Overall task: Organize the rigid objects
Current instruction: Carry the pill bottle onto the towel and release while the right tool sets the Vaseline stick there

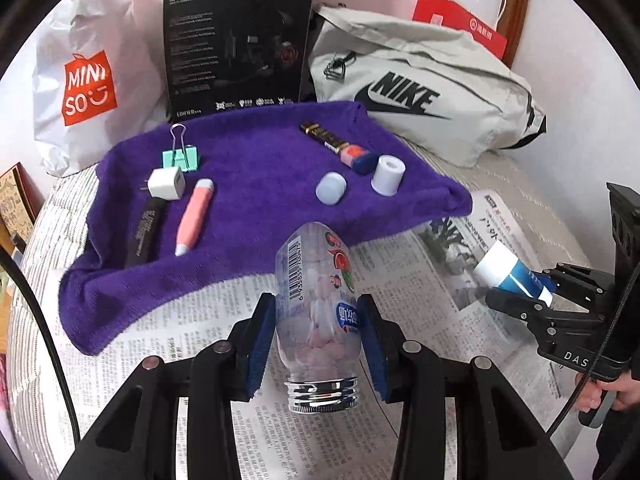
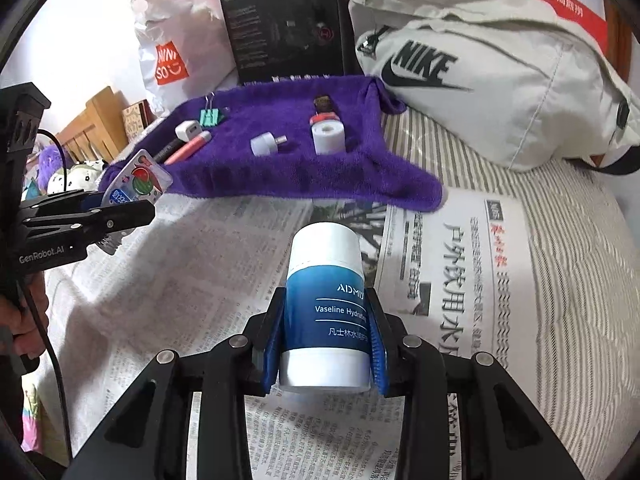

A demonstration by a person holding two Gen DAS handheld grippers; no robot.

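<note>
Presently, clear candy bottle (image 1: 316, 304) clamped in left gripper (image 1: 316, 344), long axis pointing forward at purple towel (image 1: 256, 184) – towel edge just ahead. Vaseline tube (image 2: 326, 312) gripped by right gripper (image 2: 326, 352), farther from towel – left judged nearer for placement.

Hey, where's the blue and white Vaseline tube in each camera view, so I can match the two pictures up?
Left wrist view: the Vaseline tube sits at the far right edge, clamped in the right gripper over the newspaper.
Right wrist view: the tube fills the lower centre, held between that gripper's blue pads.
Shared landmark: the purple towel, lying beyond the tube in both views.
</note>
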